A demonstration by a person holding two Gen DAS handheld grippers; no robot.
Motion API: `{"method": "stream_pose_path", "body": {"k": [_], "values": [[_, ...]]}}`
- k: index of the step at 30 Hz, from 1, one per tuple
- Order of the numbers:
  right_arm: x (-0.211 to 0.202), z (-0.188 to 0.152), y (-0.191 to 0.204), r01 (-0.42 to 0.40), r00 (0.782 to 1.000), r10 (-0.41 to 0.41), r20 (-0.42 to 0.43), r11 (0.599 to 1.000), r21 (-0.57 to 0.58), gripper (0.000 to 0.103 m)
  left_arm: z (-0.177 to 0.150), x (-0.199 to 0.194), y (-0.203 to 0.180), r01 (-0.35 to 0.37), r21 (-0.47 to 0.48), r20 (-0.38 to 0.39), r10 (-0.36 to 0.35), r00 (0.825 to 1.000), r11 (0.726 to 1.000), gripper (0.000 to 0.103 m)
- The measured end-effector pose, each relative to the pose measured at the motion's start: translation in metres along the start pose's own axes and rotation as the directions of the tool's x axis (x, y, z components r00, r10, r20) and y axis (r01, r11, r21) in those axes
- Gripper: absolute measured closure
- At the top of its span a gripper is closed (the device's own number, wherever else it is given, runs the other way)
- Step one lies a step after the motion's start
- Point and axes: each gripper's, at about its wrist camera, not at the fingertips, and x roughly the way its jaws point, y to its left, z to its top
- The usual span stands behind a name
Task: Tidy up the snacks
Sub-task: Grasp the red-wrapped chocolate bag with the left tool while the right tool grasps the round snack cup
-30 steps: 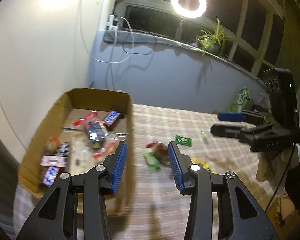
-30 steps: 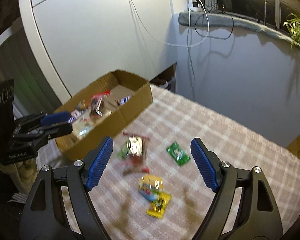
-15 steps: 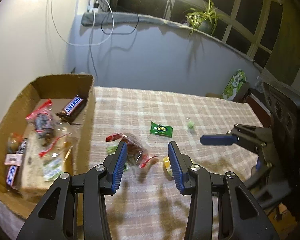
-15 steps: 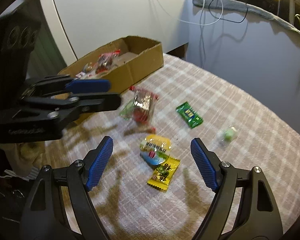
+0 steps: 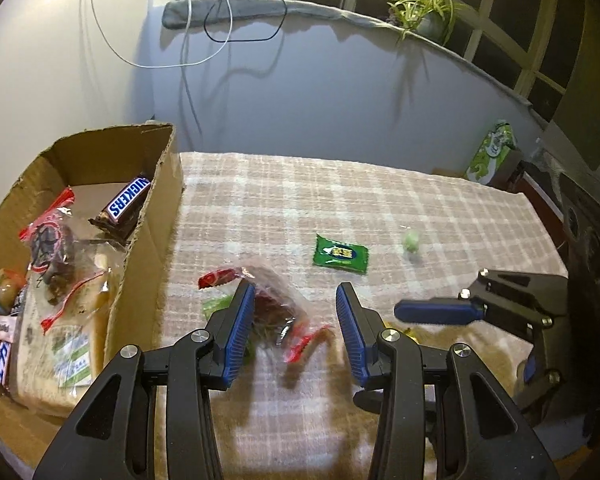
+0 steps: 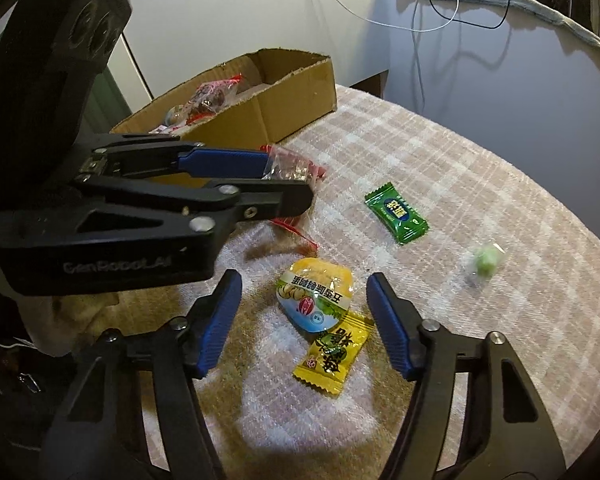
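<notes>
A clear bag with red seals [image 5: 276, 304] lies on the checked tablecloth between the fingers of my left gripper [image 5: 296, 320], which is open and does not press on it. That left gripper [image 6: 292, 180] hovers over the same bag [image 6: 292, 164] in the right wrist view. My right gripper [image 6: 304, 308] straddles a yellow jelly cup [image 6: 316, 300]. Its jaws are closing, with gaps on both sides of the cup. A yellow candy packet [image 6: 332, 356] lies just in front of the cup. The cardboard box [image 5: 156, 216] at the left holds several snacks, among them a Snickers bar [image 5: 128, 200].
A green packet [image 5: 342, 254] and a small green wrapped candy [image 5: 411, 240] lie farther out on the cloth. The right gripper [image 5: 480, 340] stands close to the left one's right finger. Behind the table are a grey wall, a sill with cables and a plant [image 5: 424, 12].
Both grippers have come down toward the table. The left one swung from the box over to the clear bag. The right one's jaws have narrowed around the jelly cup.
</notes>
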Motion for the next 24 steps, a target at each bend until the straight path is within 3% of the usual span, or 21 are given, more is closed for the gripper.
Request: {"method": "stream_pose_path", "body": {"k": [4,8,12,24], "values": [[0.008,0.001,0.002,0.008,1.000,-0.008,-0.014,1.000,-0.005,0.039,0.001,0.011,0.003,-0.011,-0.008,-0.020,0.011,1.000,1.000,0.062],[0.018,0.001,0.005,0.026,0.999,-0.027,-0.038,0.999,-0.021,0.054,0.004,0.018,0.008,-0.020,-0.036,-0.022,0.019,1.000,0.999,0.062],[0.020,0.001,0.009,0.048,0.998,-0.050,-0.042,0.998,-0.046,0.060,0.008,0.024,0.007,-0.035,-0.032,-0.011,0.035,0.999,0.999,0.063],[0.005,-0.001,0.001,0.036,0.999,-0.036,0.002,0.999,0.003,0.060,0.009,0.017,0.009,-0.009,-0.068,0.027,0.011,1.000,0.998,0.075]]}}
